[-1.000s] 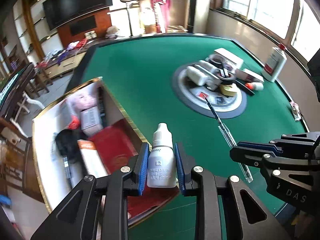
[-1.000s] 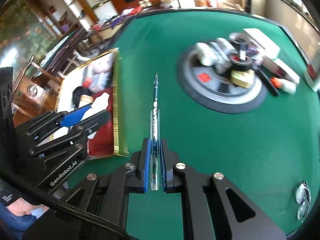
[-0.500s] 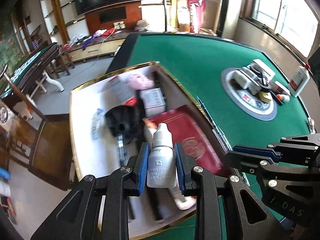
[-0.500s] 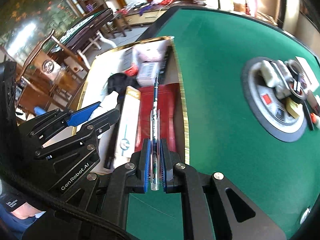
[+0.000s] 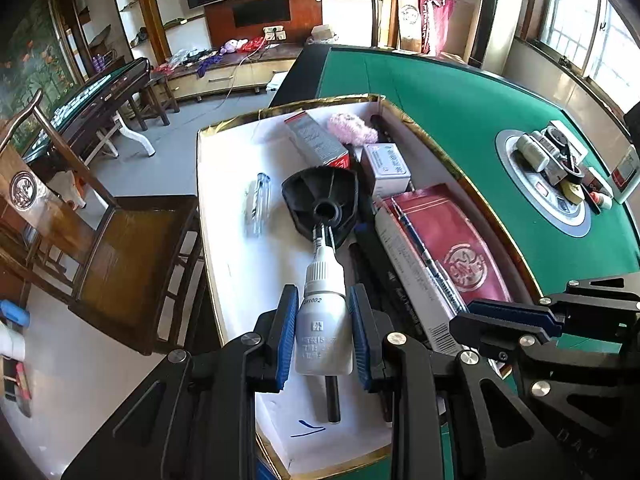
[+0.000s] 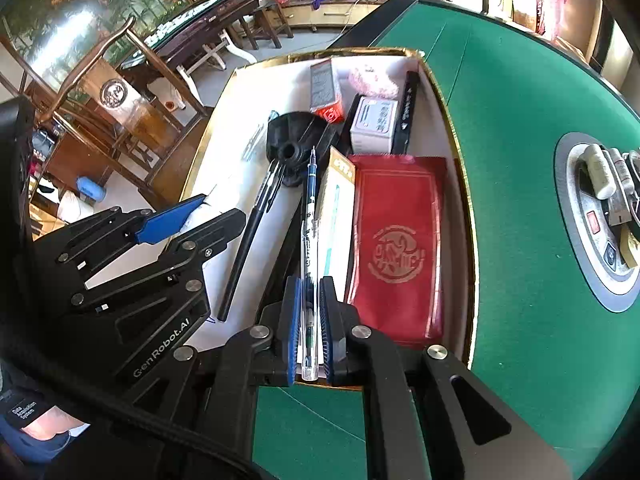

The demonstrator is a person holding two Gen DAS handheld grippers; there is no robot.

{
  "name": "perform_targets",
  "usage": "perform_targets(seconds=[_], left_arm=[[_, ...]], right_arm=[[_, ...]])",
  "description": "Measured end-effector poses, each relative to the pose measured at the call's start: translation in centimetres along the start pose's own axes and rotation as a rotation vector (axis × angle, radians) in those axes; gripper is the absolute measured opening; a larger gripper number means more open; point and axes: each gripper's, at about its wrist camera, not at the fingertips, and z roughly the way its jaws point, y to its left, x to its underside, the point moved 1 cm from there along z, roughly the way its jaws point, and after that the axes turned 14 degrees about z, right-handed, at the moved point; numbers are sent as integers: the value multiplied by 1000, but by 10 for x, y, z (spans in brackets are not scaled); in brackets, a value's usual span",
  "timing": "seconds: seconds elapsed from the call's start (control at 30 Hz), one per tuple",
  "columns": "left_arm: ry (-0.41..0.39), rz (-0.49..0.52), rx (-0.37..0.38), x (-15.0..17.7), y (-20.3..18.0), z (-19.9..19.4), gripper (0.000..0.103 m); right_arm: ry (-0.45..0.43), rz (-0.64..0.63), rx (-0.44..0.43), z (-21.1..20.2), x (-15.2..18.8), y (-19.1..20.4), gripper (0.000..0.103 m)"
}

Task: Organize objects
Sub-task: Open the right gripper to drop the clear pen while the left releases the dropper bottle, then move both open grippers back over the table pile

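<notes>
The white dropper bottle [image 5: 325,322], clamped upright between the blue pads of the left gripper [image 5: 323,334], hangs over the white floor of the gold-rimmed box [image 5: 224,184], with the black funnel-shaped part [image 5: 320,196] just beyond at 12 o'clock; let go from this height, I judge it could tip and roll against that part. To its right, the right gripper [image 6: 308,320] pinches the clear pen [image 6: 309,264] near its tail, tip toward 12 o'clock above the narrow white carton [image 6: 334,216] and beside the red case [image 6: 396,248], so a careless release may leave it lying askew across them.
</notes>
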Motion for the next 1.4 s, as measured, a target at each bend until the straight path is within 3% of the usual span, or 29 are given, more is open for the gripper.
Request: perform_targets(seconds=[0.53,0.97,1.17,1.4], left_arm=[[32,-12,-13,4,4,12,22],[-22,-95,-12,-12,18,-8,23],[-51,-75,28,-23,-9,-17,23],[-58,28,89,-42,-76,-21,23]], right_arm=[[5,-36,17,11,0,5,8],[-16,2,-90,-10,-5,-5,14],[-55,84,-92,-27,-6,-38,14],[-127,267,-58,-67,0,-129,21]])
